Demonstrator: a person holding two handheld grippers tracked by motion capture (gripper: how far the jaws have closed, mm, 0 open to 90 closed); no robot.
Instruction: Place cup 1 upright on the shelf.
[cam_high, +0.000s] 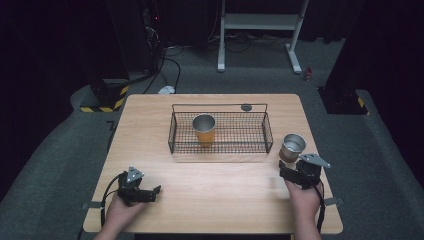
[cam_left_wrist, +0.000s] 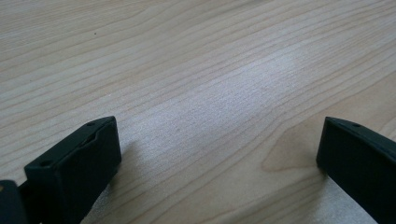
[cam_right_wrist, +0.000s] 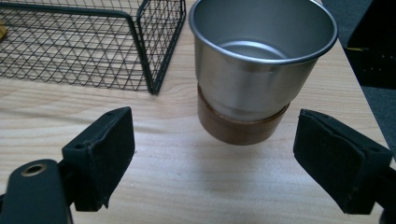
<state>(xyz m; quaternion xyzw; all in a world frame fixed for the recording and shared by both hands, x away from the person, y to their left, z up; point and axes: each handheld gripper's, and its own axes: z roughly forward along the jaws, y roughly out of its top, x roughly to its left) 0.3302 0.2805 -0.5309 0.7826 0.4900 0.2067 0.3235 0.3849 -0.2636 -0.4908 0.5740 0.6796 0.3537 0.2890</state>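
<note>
Right gripper (cam_right_wrist: 212, 154), jaws wide, nears steel cup (cam_right_wrist: 259, 65) beside basket (cam_high: 220, 146); grasp not yet made; left gripper (cam_left_wrist: 215, 158) wide, idle.

Bright tabletop; dark, dim surroundings

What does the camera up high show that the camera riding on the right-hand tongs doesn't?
The high view alone takes in the whole wooden table, the orange cup standing inside the wire basket, the left tongs, both hands and the floor beyond. The right gripper view alone gives a close look: the steel cup has a brown band round its base, is empty, and stands just ahead of the right tongs, whose jaws are spread wide, not touching it. Both views share that steel cup, the basket's near corner and the tabletop.
</note>
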